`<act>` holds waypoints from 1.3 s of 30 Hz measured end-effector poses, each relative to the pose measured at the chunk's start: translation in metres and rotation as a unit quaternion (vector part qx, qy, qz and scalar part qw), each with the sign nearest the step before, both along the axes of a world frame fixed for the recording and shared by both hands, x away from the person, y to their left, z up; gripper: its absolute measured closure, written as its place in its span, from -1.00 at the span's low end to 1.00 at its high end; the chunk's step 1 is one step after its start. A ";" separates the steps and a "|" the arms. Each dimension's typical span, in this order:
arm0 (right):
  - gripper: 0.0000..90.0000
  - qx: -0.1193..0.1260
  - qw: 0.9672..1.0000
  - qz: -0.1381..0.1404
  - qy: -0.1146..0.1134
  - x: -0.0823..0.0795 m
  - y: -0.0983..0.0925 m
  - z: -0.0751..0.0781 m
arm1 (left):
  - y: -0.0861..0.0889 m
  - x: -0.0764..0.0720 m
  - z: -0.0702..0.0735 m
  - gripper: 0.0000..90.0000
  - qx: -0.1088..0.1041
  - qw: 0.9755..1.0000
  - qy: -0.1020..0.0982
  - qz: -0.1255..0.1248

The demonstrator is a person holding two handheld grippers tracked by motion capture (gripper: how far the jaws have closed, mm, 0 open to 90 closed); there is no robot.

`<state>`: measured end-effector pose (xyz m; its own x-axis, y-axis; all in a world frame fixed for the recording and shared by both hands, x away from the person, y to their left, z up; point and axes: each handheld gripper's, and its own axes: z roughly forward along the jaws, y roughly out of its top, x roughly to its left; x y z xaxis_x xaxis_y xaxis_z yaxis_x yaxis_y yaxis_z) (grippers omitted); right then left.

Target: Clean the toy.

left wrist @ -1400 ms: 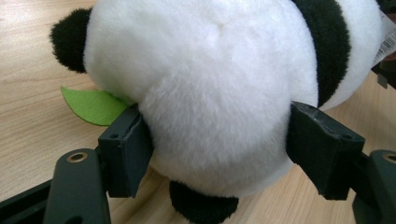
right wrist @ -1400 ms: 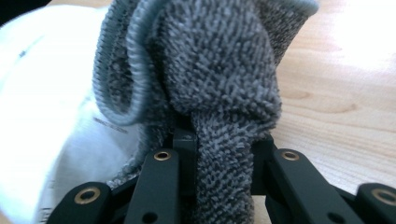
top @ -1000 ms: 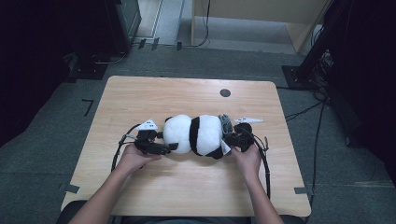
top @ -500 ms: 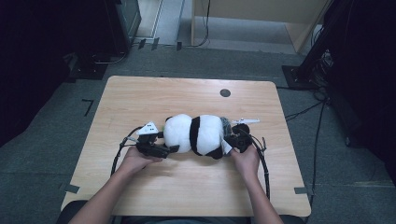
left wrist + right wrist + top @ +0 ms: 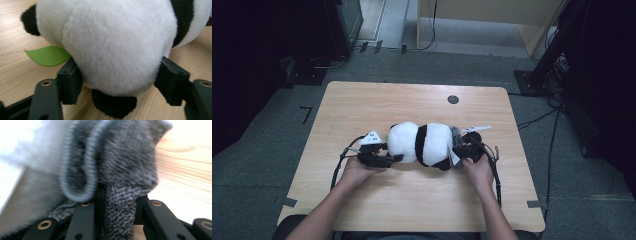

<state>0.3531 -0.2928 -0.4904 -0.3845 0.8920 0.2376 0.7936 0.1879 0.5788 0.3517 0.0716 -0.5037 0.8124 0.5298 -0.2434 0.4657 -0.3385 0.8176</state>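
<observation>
Panda (image 5: 422, 144) lay mid-frame on surface (image 5: 412, 200); left gripper (image 5: 117, 82) just closing around white end, right gripper (image 5: 120, 212) clamped on grey knit (image 5: 120, 170); dressing seemingly unfinished.

Plush panda (image 5: 422, 144) lies mid-table (image 5: 412, 200); left gripper (image 5: 393, 159) at its left, right gripper (image 5: 458, 150) at its right.

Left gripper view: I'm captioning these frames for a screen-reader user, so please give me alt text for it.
A white plush panda with black patches sits between the left claw's two black jaws, which flank its rounded body and have just been closing on it. A green felt leaf pokes out beside it on the wooden table.
</observation>
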 end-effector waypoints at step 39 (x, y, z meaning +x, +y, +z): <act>0.60 0.119 0.973 0.181 -0.076 0.002 0.147 0.097 | -0.004 -0.017 0.006 -0.18 -0.027 0.998 0.015 0.047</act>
<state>0.3553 -0.1459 -0.3931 -0.7103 0.6179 0.3372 0.6020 0.2849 0.7459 0.3343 0.0681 -0.4979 0.7513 0.5890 -0.2977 0.5184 -0.2475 0.8185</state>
